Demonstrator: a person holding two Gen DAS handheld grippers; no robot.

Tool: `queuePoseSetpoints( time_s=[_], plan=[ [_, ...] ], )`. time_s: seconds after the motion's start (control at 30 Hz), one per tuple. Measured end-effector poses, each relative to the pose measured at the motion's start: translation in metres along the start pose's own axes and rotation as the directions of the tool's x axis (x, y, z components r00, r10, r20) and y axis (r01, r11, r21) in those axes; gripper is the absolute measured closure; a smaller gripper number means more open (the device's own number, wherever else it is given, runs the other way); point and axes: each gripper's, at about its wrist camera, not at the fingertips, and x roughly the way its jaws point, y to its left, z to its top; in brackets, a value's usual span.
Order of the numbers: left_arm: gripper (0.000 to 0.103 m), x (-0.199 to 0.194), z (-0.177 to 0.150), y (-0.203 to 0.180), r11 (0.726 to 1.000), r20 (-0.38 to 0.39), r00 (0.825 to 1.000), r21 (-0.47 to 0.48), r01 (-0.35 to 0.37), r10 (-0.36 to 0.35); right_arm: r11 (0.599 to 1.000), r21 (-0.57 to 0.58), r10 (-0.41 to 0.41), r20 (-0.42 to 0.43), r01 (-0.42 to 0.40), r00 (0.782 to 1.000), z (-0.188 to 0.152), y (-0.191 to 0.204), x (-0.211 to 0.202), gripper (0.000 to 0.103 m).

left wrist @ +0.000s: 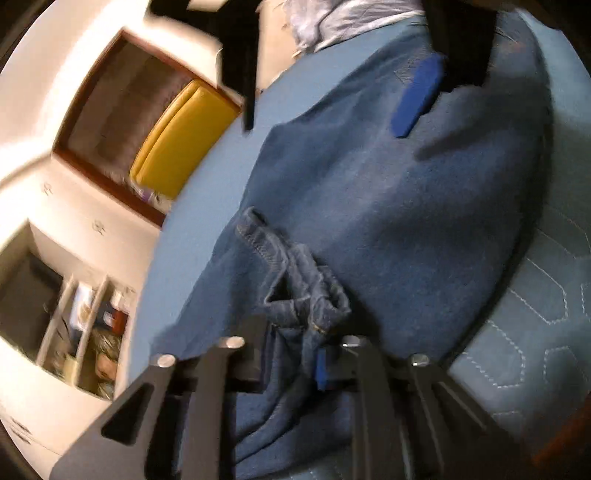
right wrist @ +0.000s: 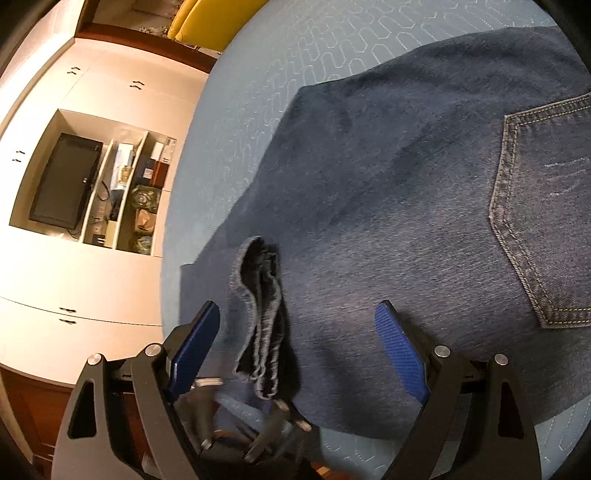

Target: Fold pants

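Dark blue jeans [right wrist: 388, 184] lie spread on a light blue quilted bed [right wrist: 295, 55], back pocket [right wrist: 546, 221] facing up. My left gripper [left wrist: 301, 343] is shut on a bunched hem of the jeans [left wrist: 295, 280], which rises between its fingers. In the right wrist view that same hem [right wrist: 258, 306] stands up from the left gripper [right wrist: 243, 424] below it. My right gripper [right wrist: 298, 306] hovers open over the jeans, the hem near its left pad [right wrist: 195, 343] without being pressed. One blue pad [left wrist: 417, 96] of the right gripper shows at the top of the left wrist view.
White cabinets [right wrist: 92, 295] with an open shelf holding a dark screen [right wrist: 66, 181] and small items stand left of the bed. A yellow seat [left wrist: 184, 140] sits in a wood-framed opening. A pale garment [left wrist: 351, 18] lies at the bed's far end.
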Motion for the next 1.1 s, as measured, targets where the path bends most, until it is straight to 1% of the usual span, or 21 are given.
queuePoseSetpoints(
  time_s=[0.03, 0.1, 0.17, 0.23, 0.33, 0.4, 0.47, 0.53, 0.63, 0.7, 0.73, 0.77, 0.8, 0.83, 0.87, 0.9, 0.97, 1.0, 1.03, 1.07, 1.1],
  plan=[
    [0.086, -0.006, -0.001, 0.008, 0.999, 0.022, 1.000, -0.045, 0.014, -0.013, 0.999, 0.032, 0.036, -0.027, -0.036, 0.999, 0.000, 0.000, 0.002, 0.018],
    [0.086, -0.018, -0.004, 0.035, 0.986, 0.062, 0.997, -0.159, 0.050, -0.041, 0.995, 0.074, 0.076, -0.072, -0.070, 0.994, 0.000, -0.001, 0.007, 0.018],
    [0.086, -0.026, -0.006, 0.053, 0.974, 0.087, 0.995, -0.217, 0.066, -0.049, 0.989, 0.116, 0.103, -0.125, -0.089, 0.987, -0.001, 0.000, 0.017, 0.018],
    [0.086, -0.030, -0.006, 0.061, 0.972, 0.098, 0.994, -0.226, 0.058, -0.037, 0.970, 0.187, 0.190, -0.204, -0.152, 0.960, -0.007, 0.003, 0.036, 0.018],
    [0.086, -0.032, -0.008, 0.067, 0.969, 0.105, 0.993, -0.236, 0.071, -0.047, 0.952, 0.230, 0.259, -0.248, -0.202, 0.934, -0.014, 0.010, 0.050, 0.018],
    [0.086, -0.035, -0.007, 0.066, 0.969, 0.106, 0.993, -0.237, 0.074, -0.050, 0.934, 0.263, 0.310, -0.263, -0.241, 0.914, -0.018, 0.015, 0.057, 0.018],
    [0.086, -0.037, -0.008, 0.065, 0.968, 0.107, 0.993, -0.237, 0.078, -0.054, 0.913, 0.295, 0.360, -0.252, -0.283, 0.898, -0.017, 0.018, 0.062, 0.018],
    [0.086, -0.040, -0.007, 0.065, 0.972, 0.111, 0.993, -0.225, 0.070, -0.046, 0.907, 0.298, 0.373, -0.240, -0.297, 0.896, -0.011, 0.022, 0.069, 0.018],
    [0.086, -0.045, -0.008, 0.055, 0.982, 0.125, 0.992, -0.181, 0.053, -0.031, 0.928, 0.253, 0.336, -0.254, -0.273, 0.907, 0.000, 0.029, 0.081, 0.020],
    [0.086, -0.047, -0.010, 0.042, 0.991, 0.130, 0.991, -0.128, 0.023, -0.006, 0.952, 0.203, 0.276, -0.258, -0.228, 0.926, 0.010, 0.033, 0.086, 0.030],
    [0.086, -0.047, -0.012, 0.032, 0.996, 0.133, 0.991, -0.085, 0.001, 0.011, 0.961, 0.179, 0.251, -0.252, -0.210, 0.935, 0.015, 0.035, 0.087, 0.041],
    [0.086, -0.047, -0.013, 0.026, 0.998, 0.133, 0.991, -0.059, -0.017, 0.025, 0.969, 0.152, 0.229, -0.250, -0.196, 0.941, 0.019, 0.036, 0.087, 0.057],
    [0.086, -0.045, -0.015, 0.016, 0.998, 0.134, 0.989, -0.018, -0.053, 0.055, 0.981, 0.103, 0.187, -0.250, -0.166, 0.950, 0.023, 0.040, 0.086, 0.067],
    [0.086, -0.045, -0.015, 0.008, 0.997, 0.136, 0.988, 0.011, -0.076, 0.073, 0.991, 0.045, 0.135, -0.239, -0.127, 0.962, 0.026, 0.044, 0.084, 0.083],
    [0.085, -0.041, -0.016, -0.002, 0.994, 0.133, 0.987, 0.049, -0.095, 0.088, 0.995, 0.006, 0.103, -0.233, -0.104, 0.967, 0.027, 0.048, 0.084, 0.087],
    [0.084, -0.037, -0.017, -0.009, 0.992, 0.130, 0.987, 0.072, -0.101, 0.091, 0.995, -0.055, 0.068, -0.226, -0.082, 0.972, 0.027, 0.052, 0.083, 0.088],
    [0.076, -0.026, -0.018, -0.026, 0.984, 0.115, 0.987, 0.129, -0.123, 0.108, 0.991, -0.129, 0.007, -0.210, -0.035, 0.978, 0.026, 0.060, 0.086, 0.090],
    [0.069, -0.021, -0.019, -0.035, 0.977, 0.101, 0.988, 0.167, -0.131, 0.116, 0.989, -0.149, -0.018, -0.210, -0.014, 0.978, 0.026, 0.062, 0.089, 0.090],
    [0.074, -0.019, -0.021, -0.042, 0.971, 0.107, 0.986, 0.191, -0.144, 0.125, 0.988, -0.153, -0.027, -0.212, -0.006, 0.977, 0.026, 0.060, 0.092, 0.090],
    [0.076, -0.021, -0.021, -0.042, 0.974, 0.108, 0.987, 0.178, -0.137, 0.119, 0.986, -0.165, -0.040, -0.214, 0.004, 0.976, 0.027, 0.059, 0.093, 0.090],
    [0.083, -0.020, -0.020, -0.040, 0.981, 0.093, 0.991, 0.158, -0.114, 0.100, 0.985, -0.175, -0.048, -0.214, 0.011, 0.976, 0.027, 0.060, 0.096, 0.090]
  ],
)
